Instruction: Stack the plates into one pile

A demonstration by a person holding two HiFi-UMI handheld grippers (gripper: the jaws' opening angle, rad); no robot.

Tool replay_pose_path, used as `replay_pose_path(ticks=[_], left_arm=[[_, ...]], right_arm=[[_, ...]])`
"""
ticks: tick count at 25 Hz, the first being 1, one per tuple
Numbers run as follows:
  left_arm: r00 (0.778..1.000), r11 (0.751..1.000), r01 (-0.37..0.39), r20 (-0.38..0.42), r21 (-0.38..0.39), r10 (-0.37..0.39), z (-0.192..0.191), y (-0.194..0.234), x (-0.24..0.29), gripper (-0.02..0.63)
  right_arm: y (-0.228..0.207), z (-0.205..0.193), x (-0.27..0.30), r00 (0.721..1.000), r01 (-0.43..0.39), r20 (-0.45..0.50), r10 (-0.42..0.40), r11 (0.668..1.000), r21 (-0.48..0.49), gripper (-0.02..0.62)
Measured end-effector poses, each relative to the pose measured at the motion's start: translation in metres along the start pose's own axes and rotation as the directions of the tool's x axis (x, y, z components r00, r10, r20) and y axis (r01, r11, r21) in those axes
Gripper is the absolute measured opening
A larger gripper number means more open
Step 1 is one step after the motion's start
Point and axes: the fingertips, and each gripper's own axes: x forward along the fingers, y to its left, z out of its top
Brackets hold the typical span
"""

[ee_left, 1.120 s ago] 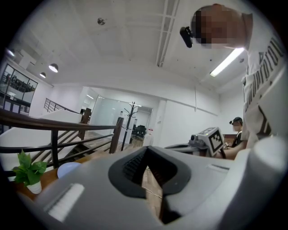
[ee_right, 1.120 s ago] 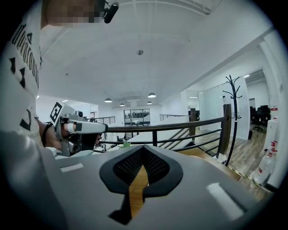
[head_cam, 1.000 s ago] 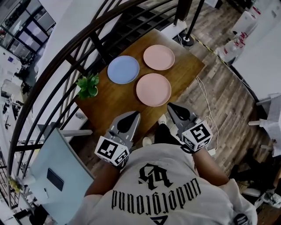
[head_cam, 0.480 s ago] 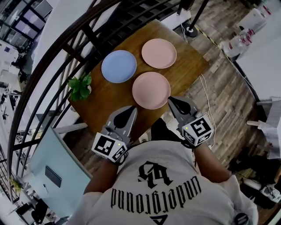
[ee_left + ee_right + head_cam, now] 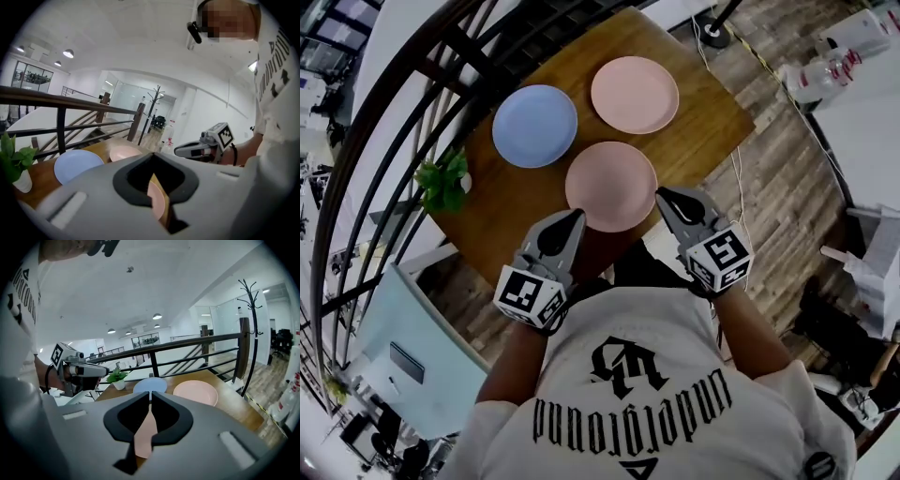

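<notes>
Both grippers are held clenched on nothing. The left gripper (image 5: 573, 217) and the right gripper (image 5: 662, 195) are poised at the near edge of the table (image 5: 703, 141), presumably in readiness for a first pick. The near pink plate (image 5: 611, 186) is found just ahead of the fingertips, between them. The blue plate (image 5: 535, 126) is set beyond the left fingers, and the far pink plate (image 5: 635, 95) beyond the right. All three are laid flat, apart and bare, and nothing is stacked yet.

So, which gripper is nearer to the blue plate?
Left. The left gripper is at the table edge, on the same side as the blue plate; the right gripper is farther away, past the nearest pink plate.
</notes>
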Motion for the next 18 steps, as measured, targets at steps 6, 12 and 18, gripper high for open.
replay_pose_path(ticks=[6, 12, 18], left_arm=[[0.998, 0.998, -0.05, -0.043, -0.029, 0.049, -0.019, 0.025, 0.027, 0.046], [0.991, 0.994, -0.083, -0.115, -0.076, 0.074, -0.057, 0.045, 0.044, 0.046], [0.977, 0.995, -0.092, -0.198, -0.05, 0.08, -0.095, 0.057, 0.065, 0.046]], right_arm=[[-0.039, -0.034, 0.033, 0.994, -0.036, -0.102, 0.042, 0.998, 0.059, 0.024], [-0.063, -0.073, 0.063, 0.972, -0.077, -0.215, 0.098, 0.992, 0.104, 0.052], [-0.084, -0.11, 0.085, 0.945, -0.085, -0.295, 0.138, 0.979, 0.186, 0.077]])
